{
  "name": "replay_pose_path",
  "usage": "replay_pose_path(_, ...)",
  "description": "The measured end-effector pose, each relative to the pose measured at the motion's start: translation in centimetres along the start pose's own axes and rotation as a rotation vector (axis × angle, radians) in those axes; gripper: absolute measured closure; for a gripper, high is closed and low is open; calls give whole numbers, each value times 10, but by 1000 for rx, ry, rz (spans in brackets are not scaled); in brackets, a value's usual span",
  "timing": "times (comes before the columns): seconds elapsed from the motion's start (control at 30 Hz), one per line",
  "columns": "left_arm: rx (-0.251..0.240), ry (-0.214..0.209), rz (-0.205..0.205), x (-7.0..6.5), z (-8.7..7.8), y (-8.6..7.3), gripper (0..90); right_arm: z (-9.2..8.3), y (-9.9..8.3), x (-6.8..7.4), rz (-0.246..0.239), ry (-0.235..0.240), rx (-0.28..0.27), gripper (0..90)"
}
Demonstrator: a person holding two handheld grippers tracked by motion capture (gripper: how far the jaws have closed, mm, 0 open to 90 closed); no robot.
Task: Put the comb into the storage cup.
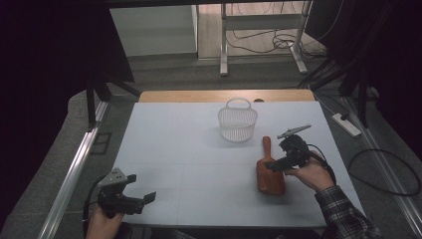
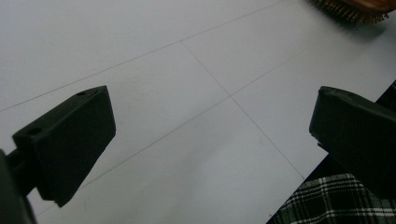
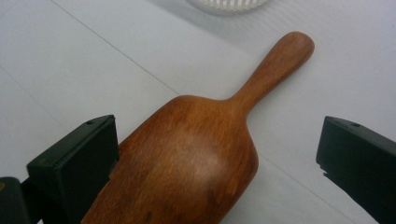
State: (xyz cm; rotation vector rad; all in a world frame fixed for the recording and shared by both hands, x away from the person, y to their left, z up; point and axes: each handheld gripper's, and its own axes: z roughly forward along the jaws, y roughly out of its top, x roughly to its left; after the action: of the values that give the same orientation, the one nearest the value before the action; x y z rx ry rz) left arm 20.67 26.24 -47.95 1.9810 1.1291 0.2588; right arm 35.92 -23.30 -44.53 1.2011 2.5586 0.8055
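A brown wooden hairbrush (image 1: 269, 172) lies bristles down on the white table, its handle pointing toward a white mesh basket (image 1: 237, 123). My right gripper (image 1: 276, 160) hovers over the brush's right side, open; in the right gripper view the brush back (image 3: 187, 163) sits between the two spread jaws, untouched. My left gripper (image 1: 139, 188) is held at the front left corner of the table, open, with bare table between its jaws. The brush's bristled edge (image 2: 355, 11) peeks in at the top right of the left gripper view.
The white table (image 1: 189, 149) has a wooden strip along its far edge. A plaid sleeve (image 1: 346, 214) comes in at the front right. A power strip (image 1: 347, 125) and cables lie on the floor to the right. Metal table legs stand beyond.
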Motion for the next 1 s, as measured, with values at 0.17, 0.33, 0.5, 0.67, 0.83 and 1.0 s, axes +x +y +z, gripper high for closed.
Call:
replay_pose_path(0.17, 0, -1, 0, 0, 0, 0, 6, 5, 7, -1, -6, 1, 6, 0)
replay_pose_path(0.33, 1, -5, 1, 0, 0, 0, 6, 12, 14, 0, -14, -7, 23, 0)
replay_pose_path(0.5, 1, -6, 2, 0, 0, 0, 6, 18, 20, 2, -30, -21, 37, 0)
replay_pose_path(0.67, 1, -7, 2, 0, 0, 0, 6, 23, 26, 2, -43, -30, 44, 0)
replay_pose_path(0.83, 1, -8, 2, 0, 0, 0, 6, 29, 32, 2, -57, -31, 48, 54)
replay_pose_path(1.0, 0, -9, 1, 1, 0, 0, 6, 32, 37, 2, -81, -15, 61, 276)
